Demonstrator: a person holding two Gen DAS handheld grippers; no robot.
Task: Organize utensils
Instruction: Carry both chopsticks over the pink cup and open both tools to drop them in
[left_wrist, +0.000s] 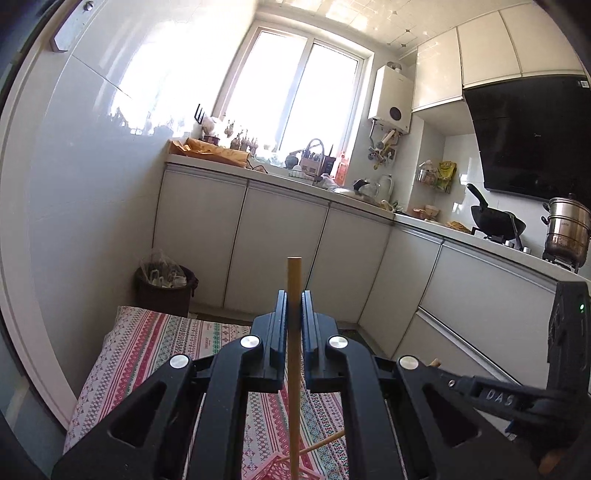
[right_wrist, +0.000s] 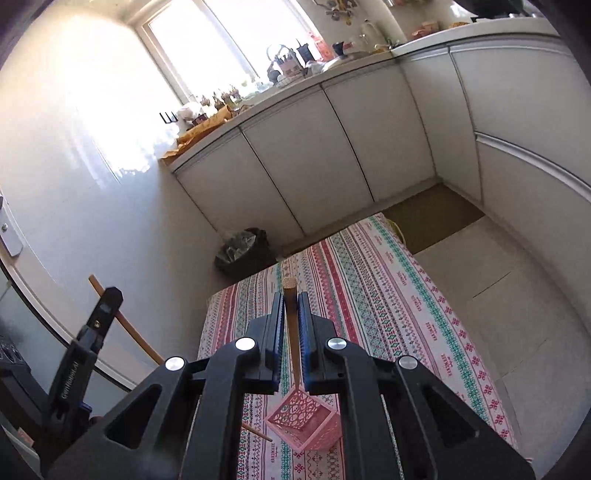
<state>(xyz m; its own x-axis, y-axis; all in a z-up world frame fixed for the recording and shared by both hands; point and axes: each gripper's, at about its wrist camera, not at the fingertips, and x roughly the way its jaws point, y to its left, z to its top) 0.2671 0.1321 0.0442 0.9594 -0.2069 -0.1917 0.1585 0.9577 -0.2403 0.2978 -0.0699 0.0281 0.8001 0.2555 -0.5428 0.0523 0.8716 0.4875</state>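
Risked, by judgement: stick tips snagging the lattice rim of the pink holder (right_wrist: 303, 421) and tipping it over on the striped cloth (right_wrist: 406, 295). Left claw (left_wrist: 294, 306) clenched on a pale chopstick (left_wrist: 294, 354), upright above the holder. Right claw (right_wrist: 291, 314) likewise clamped on a darker chopstick (right_wrist: 291, 332), directly above the holder. Another chopstick (right_wrist: 256, 432) lying just beside the holder.

We see a latticed basket (right_wrist: 303, 421) standing on the cloth-covered surface (right_wrist: 399, 295), with a loose chopstick (right_wrist: 256, 432) lying just to its left. Beyond the surface's far end, a bin (right_wrist: 243, 251) sits on the floor against the cabinets (right_wrist: 332, 147).
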